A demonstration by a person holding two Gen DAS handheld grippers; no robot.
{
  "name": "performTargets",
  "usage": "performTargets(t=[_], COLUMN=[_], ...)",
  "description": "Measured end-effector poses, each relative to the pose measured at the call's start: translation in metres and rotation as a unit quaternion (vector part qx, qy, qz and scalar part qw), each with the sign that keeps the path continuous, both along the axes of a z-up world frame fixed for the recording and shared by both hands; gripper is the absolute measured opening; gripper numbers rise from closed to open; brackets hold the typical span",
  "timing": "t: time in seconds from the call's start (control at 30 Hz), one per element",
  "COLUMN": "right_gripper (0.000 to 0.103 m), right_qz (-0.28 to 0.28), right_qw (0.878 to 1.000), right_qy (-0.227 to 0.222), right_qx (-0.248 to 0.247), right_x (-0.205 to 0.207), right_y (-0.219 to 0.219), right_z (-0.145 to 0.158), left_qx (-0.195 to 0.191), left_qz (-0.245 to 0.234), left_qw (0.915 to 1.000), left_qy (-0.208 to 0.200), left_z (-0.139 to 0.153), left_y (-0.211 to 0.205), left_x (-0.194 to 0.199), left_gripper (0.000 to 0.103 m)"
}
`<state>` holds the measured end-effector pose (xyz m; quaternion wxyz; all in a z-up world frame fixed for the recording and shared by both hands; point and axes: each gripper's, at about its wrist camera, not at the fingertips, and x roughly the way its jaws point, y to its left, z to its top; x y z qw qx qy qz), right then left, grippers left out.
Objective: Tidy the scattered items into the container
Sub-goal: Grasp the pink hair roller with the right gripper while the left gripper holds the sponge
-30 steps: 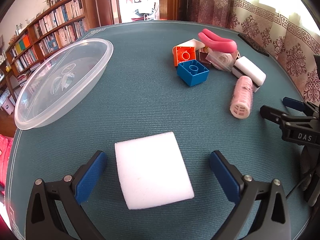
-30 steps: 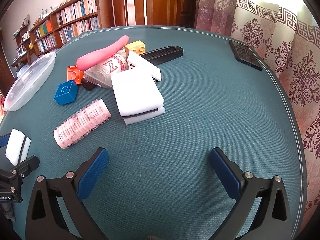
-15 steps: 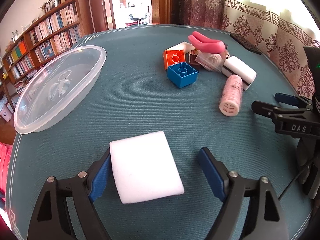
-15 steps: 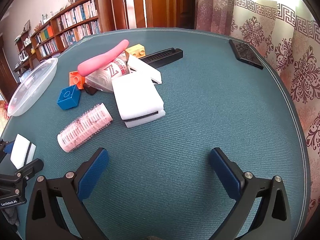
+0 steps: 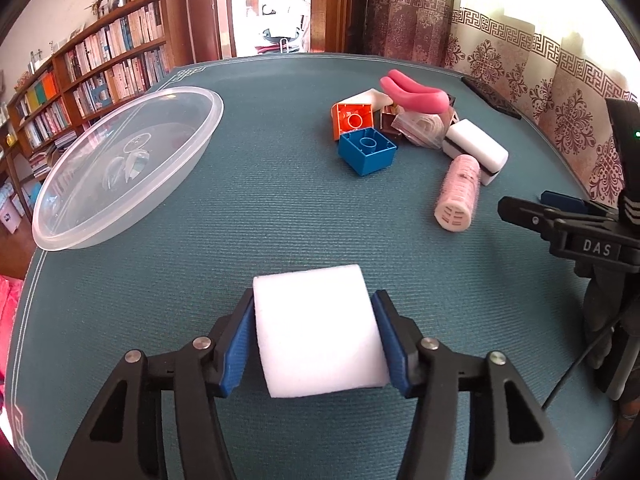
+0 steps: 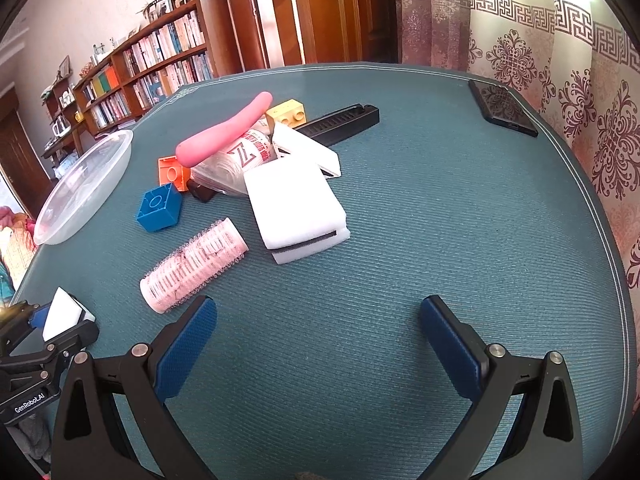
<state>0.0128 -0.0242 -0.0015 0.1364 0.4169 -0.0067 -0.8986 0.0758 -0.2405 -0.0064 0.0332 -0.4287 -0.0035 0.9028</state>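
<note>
My left gripper (image 5: 316,340) is shut on a white sponge block (image 5: 316,324), both blue pads pressing its sides, near the table's front. The clear plastic bowl (image 5: 124,164) sits empty to the far left. Further right lies a pile: a blue brick (image 5: 367,150), an orange brick (image 5: 354,118), a pink curved piece (image 5: 414,94), a pink hair roller (image 5: 460,194) and a white-and-black sponge (image 5: 478,148). My right gripper (image 6: 318,344) stands open over bare cloth, the hair roller (image 6: 194,266) and a large white sponge (image 6: 296,204) just beyond it.
A yellow brick (image 6: 286,112), a black comb (image 6: 340,122) and a wrapped packet (image 6: 236,158) lie in the pile. A black phone (image 6: 502,108) rests near the right table edge. Bookshelves (image 5: 92,76), a door and curtains stand behind the round table (image 5: 280,208).
The left gripper's fingers closed from wide apart onto the white sponge block. The right gripper stayed open and shifted slightly.
</note>
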Motion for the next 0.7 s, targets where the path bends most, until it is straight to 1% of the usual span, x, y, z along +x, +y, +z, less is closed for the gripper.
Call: performTargets(t=[0.07, 0.17, 0.33, 0.4, 0.47, 0.57, 0.7], right_gripper=[0.103, 0.103, 0.103, 0.103, 0.103, 0.103, 0.103], right_qz=[0.004, 0.014, 0.040, 0.054, 0.061, 0.060, 0.050], right_qw=[1.000, 0.999, 0.992, 0.991, 0.993, 0.994, 0.995], right_qy=[-0.001, -0.005, -0.020, -0.020, -0.022, -0.025, -0.028], right_qx=[-0.011, -0.040, -0.119, -0.117, -0.100, -0.087, -0.083], right_x=[0.000, 0.001, 0.004, 0.005, 0.004, 0.000, -0.005], right_y=[0.000, 0.001, -0.004, -0.015, -0.028, -0.040, -0.049], right_z=[0.001, 0.002, 0.005, 0.005, 0.005, 0.003, 0.003], left_qx=[0.005, 0.002, 0.006, 0.013, 0.015, 0.016, 0.024], left_qz=[0.001, 0.002, 0.004, 0.007, 0.007, 0.008, 0.008], left_qw=[1.0000, 0.9999, 0.9998, 0.9998, 0.9998, 0.9997, 0.9996], left_qy=[0.005, 0.011, 0.016, 0.013, 0.013, 0.014, 0.014], left_z=[0.000, 0.000, 0.001, 0.000, 0.001, 0.001, 0.001], left_y=[-0.002, -0.001, -0.003, -0.004, -0.003, -0.001, -0.001], left_x=[0.002, 0.004, 0.006, 0.004, 0.004, 0.004, 0.005], left_gripper=[0.053, 0.052, 0.052, 0.052, 0.052, 0.052, 0.052])
